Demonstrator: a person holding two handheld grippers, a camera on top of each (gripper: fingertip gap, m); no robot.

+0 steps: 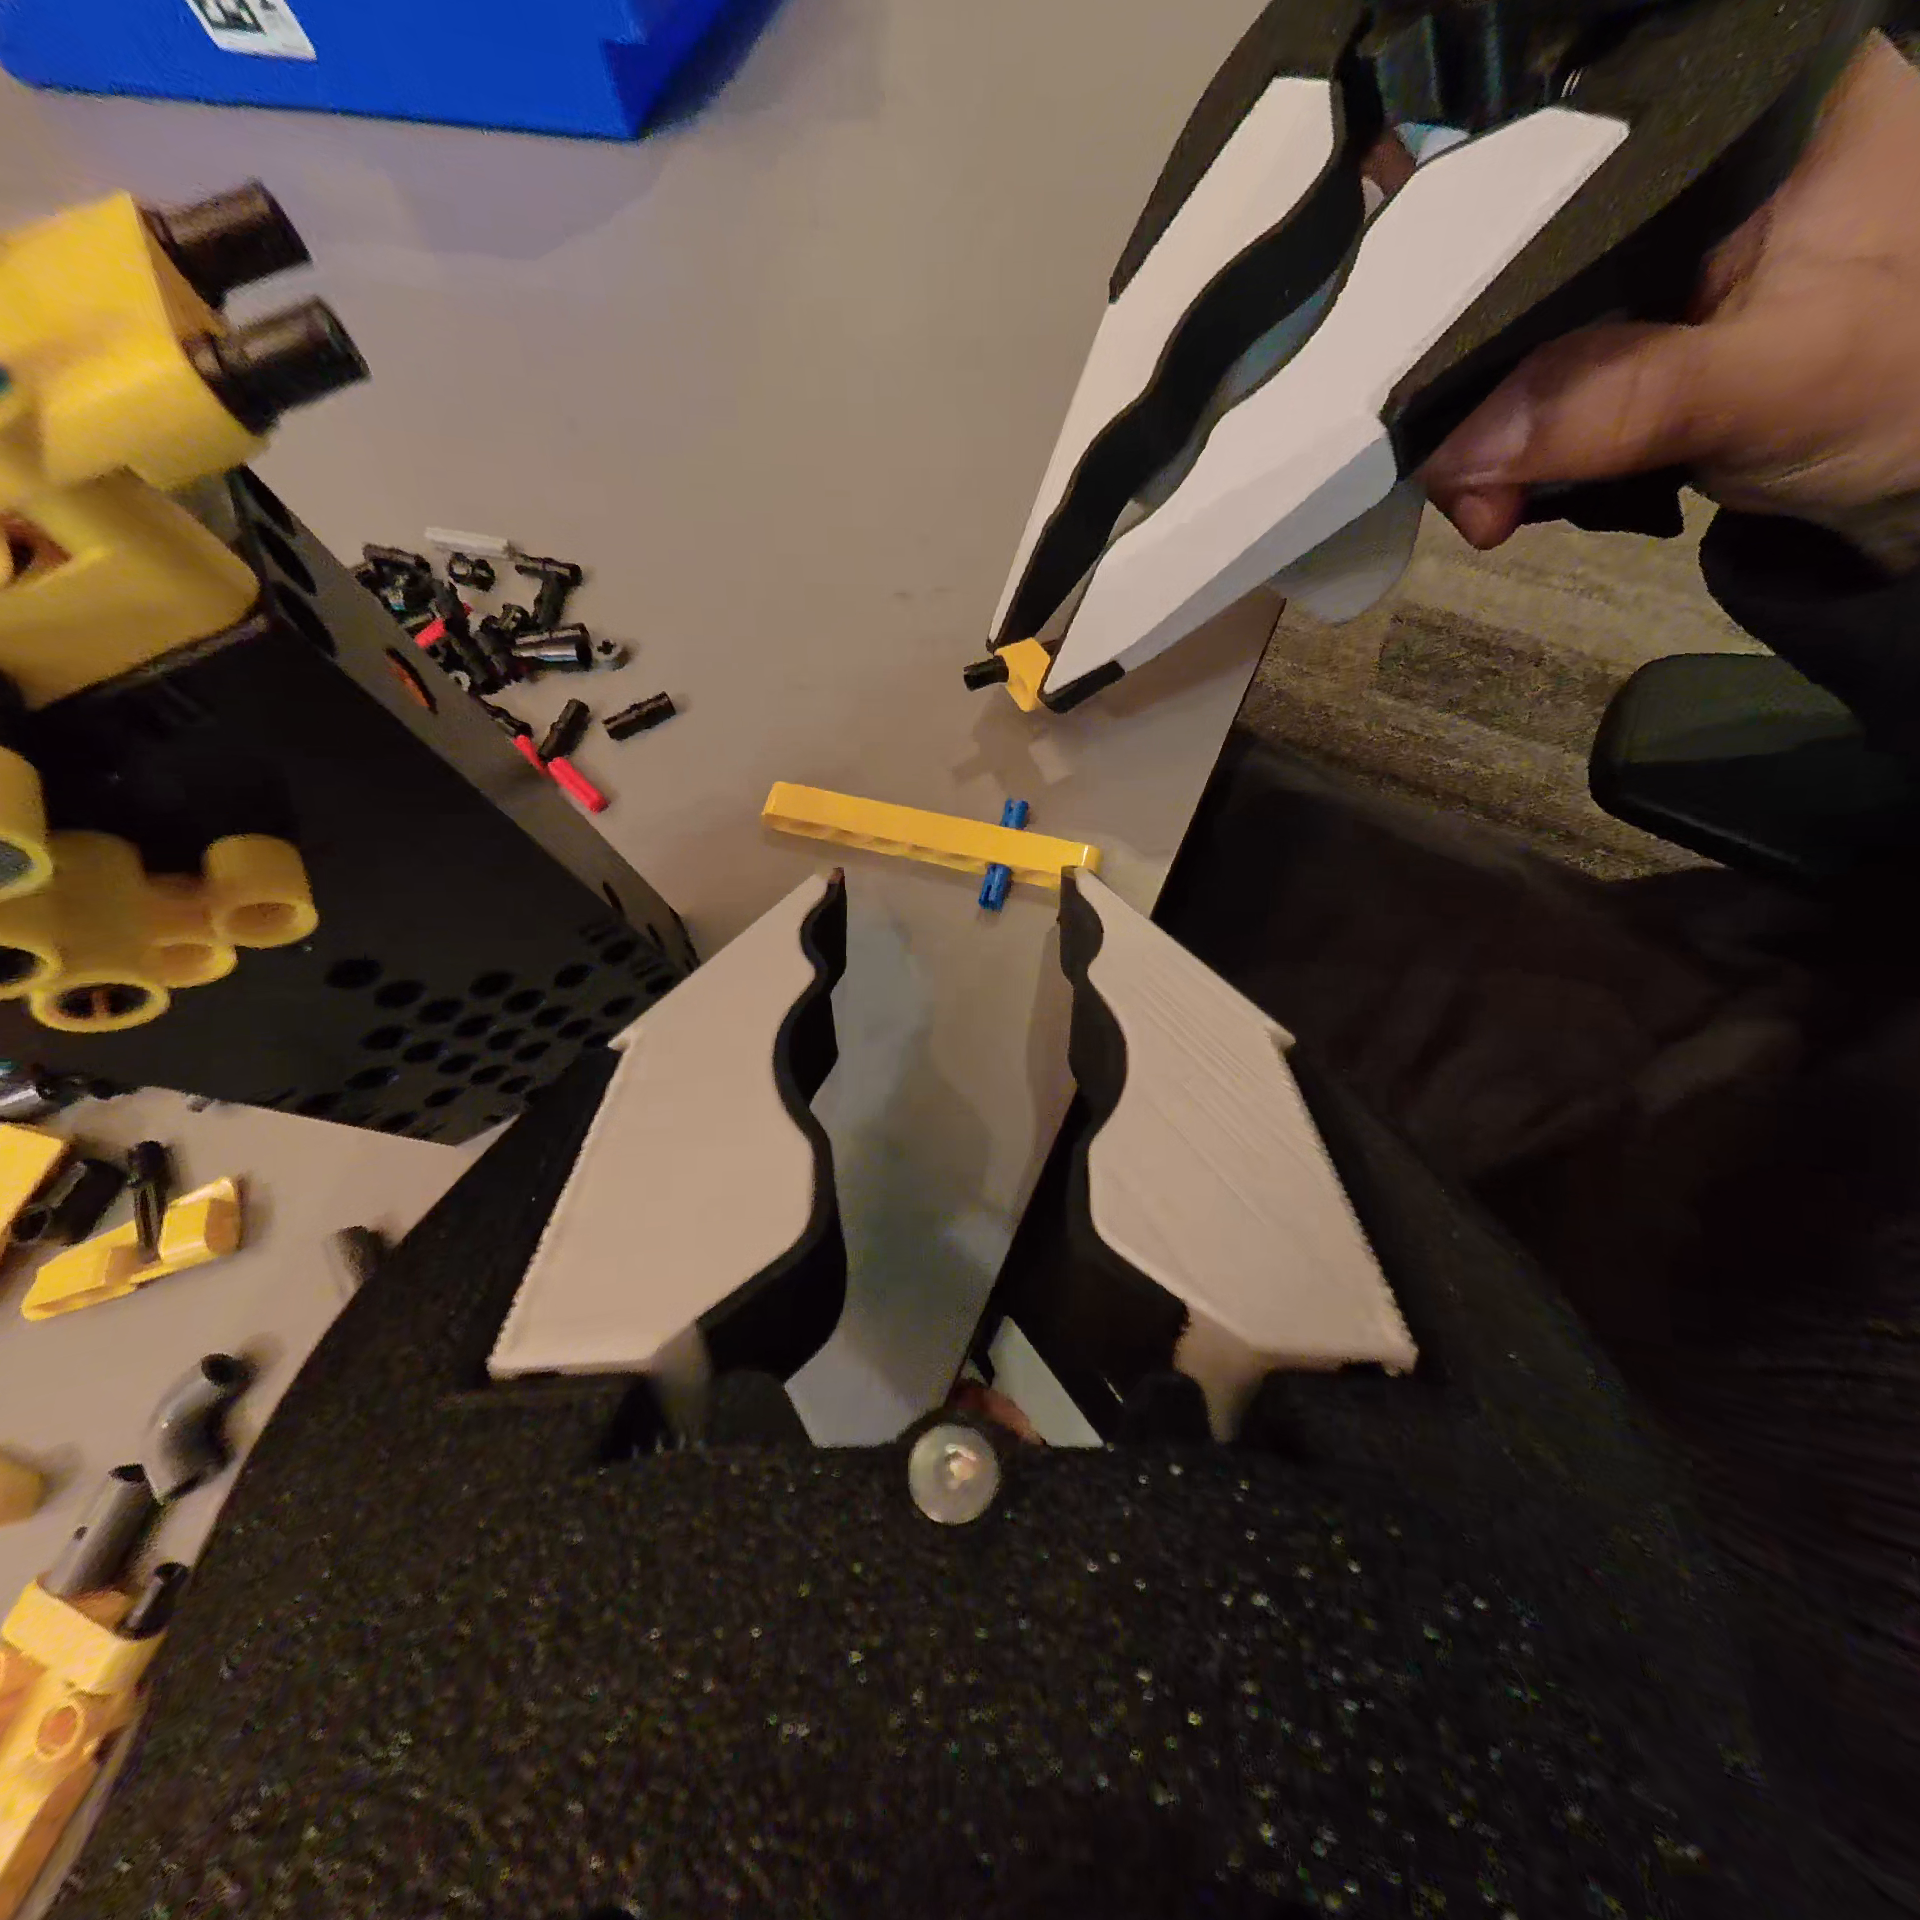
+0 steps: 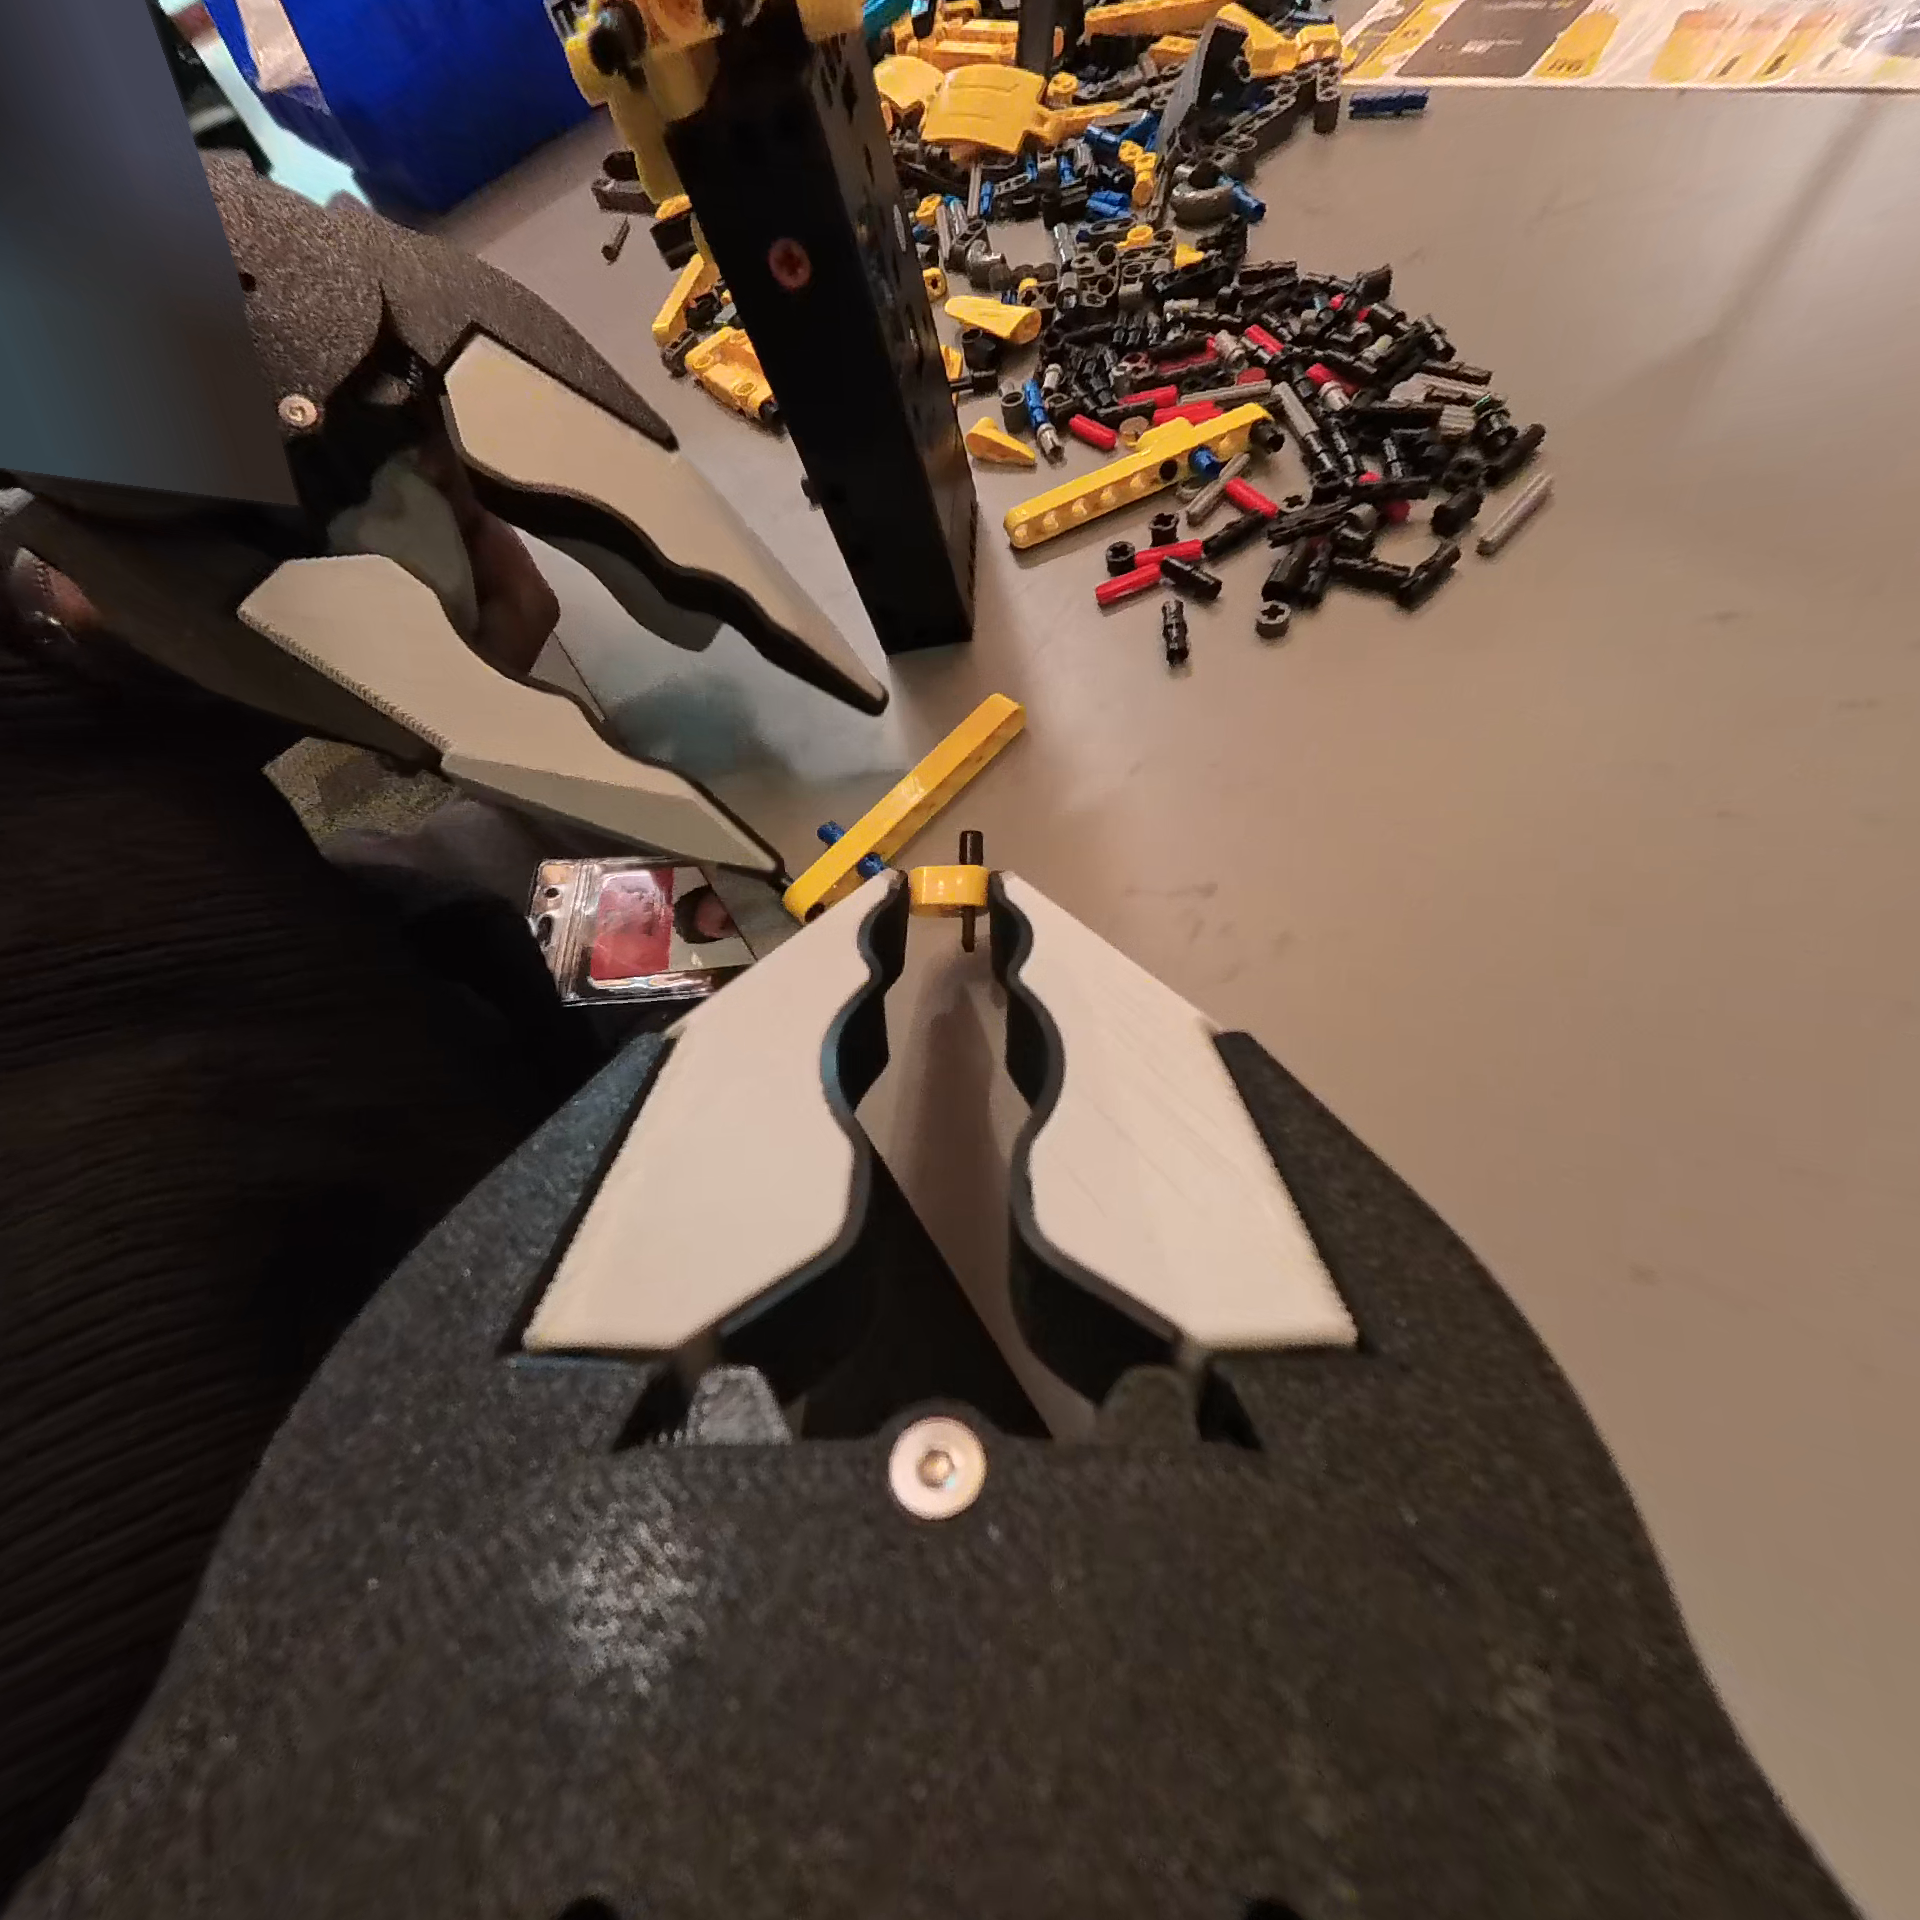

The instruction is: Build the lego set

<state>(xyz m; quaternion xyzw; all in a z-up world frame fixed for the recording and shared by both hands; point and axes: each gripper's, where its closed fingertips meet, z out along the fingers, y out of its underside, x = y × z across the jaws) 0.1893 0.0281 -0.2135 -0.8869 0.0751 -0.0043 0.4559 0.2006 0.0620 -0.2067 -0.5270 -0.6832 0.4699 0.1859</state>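
Observation:
My left gripper (image 1: 954,883) is open and low over the grey table (image 1: 779,416). A yellow beam (image 1: 925,836) with a blue pin (image 1: 1003,854) through it lies crosswise just past its fingertips, ungripped. My right gripper (image 2: 945,896) is shut on a small yellow connector (image 2: 943,889) with a black pin (image 2: 970,844) through it, held just above the table, close to the beam (image 2: 920,795). In the left wrist view the right gripper (image 1: 1029,681) comes in from the upper right, held by a hand (image 1: 1714,395). The left gripper (image 2: 831,784) shows open at the left of the right wrist view.
A black perforated block (image 1: 395,914) with yellow parts (image 1: 114,343) stands at the left. Loose black and red pins (image 1: 499,634) lie behind it, a larger pile (image 2: 1247,364) farther off. The table edge (image 1: 1216,790) runs close on the right. A blue bin (image 1: 416,62) is at the back. A plastic-sleeved card (image 2: 644,925) hangs near the edge. About 5 cm separates my left fingertips from my right.

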